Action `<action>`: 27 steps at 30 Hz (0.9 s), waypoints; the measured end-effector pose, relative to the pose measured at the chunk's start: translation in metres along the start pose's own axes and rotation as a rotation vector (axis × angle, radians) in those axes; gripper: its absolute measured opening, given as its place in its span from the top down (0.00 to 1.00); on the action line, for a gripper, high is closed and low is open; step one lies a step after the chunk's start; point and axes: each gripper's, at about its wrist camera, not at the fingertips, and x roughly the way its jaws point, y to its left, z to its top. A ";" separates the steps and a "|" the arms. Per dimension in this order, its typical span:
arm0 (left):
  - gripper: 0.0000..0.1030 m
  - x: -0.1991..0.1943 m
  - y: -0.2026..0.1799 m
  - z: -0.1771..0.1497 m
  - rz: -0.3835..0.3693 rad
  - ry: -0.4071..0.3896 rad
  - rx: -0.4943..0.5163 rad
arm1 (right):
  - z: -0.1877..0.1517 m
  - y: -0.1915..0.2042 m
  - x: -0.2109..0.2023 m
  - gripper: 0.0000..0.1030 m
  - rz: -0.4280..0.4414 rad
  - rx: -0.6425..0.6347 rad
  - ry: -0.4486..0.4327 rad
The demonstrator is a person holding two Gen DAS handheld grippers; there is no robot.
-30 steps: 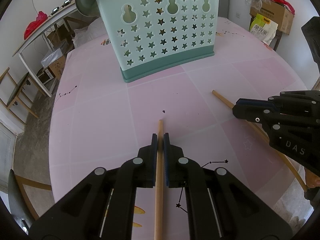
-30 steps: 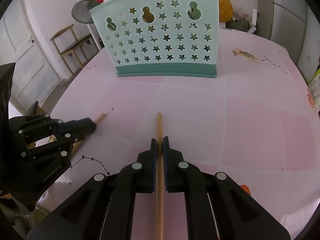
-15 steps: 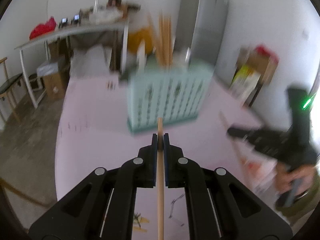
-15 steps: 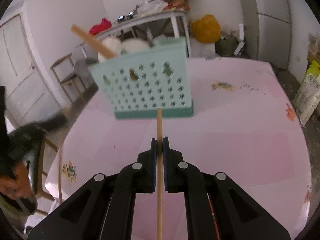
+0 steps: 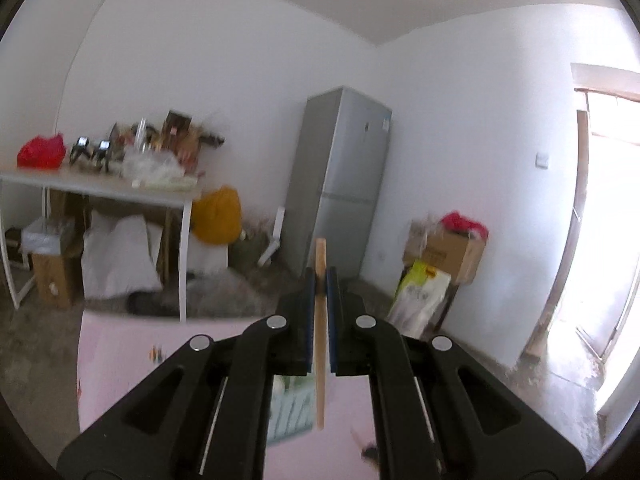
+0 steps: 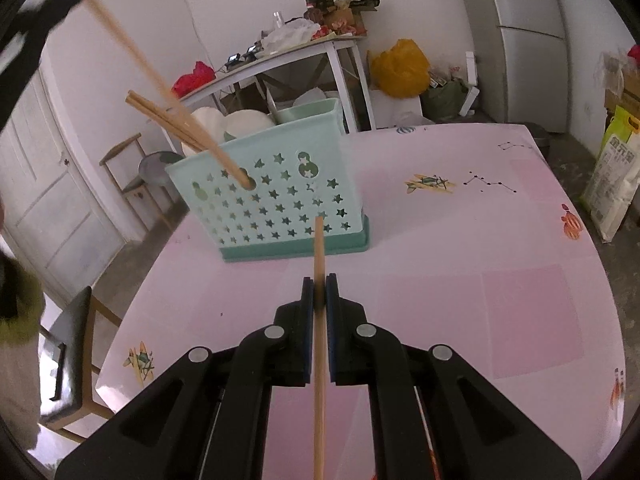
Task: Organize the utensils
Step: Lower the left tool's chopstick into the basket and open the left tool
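My right gripper [image 6: 319,284] is shut on a wooden chopstick [image 6: 319,248], held above the pink table [image 6: 460,300] and pointing at the mint-green star-punched basket [image 6: 280,208]. Two chopsticks [image 6: 168,120] lean out of the basket's left end. At the top left of the right wrist view my left gripper [image 6: 44,8] is a blur high over the basket. It is shut on another chopstick [image 6: 132,52], which slants down so that its lower end shows against the basket's front wall. In the left wrist view the left gripper [image 5: 320,280] grips that chopstick [image 5: 320,344], with the basket [image 5: 292,408] low between its arms.
A white side table [image 6: 312,50] piled with clutter, a yellow bag [image 6: 400,68] and a grey fridge [image 5: 344,184] stand behind the pink table. A chair [image 6: 68,360] sits at the table's left edge. White plates [image 6: 248,120] show behind the basket. A sleeve [image 6: 16,308] is at far left.
Both grippers lifted their chopsticks off the table. The left one rose high and tipped up until it faces the room; the right one rose a little and drew back from the basket.
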 end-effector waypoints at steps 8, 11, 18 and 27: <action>0.96 0.058 -0.015 0.035 0.040 -0.044 0.030 | 0.000 -0.014 0.009 0.94 0.033 0.043 -0.014; 0.96 0.076 -0.017 0.035 0.072 -0.037 0.054 | 0.000 -0.021 0.010 0.94 0.040 0.065 -0.021; 0.96 0.113 -0.008 -0.006 0.123 0.011 0.046 | -0.002 -0.031 0.010 0.94 0.041 0.082 -0.019; 0.87 0.114 0.009 -0.039 0.122 0.028 0.000 | -0.002 -0.030 -0.002 0.94 0.022 0.081 -0.030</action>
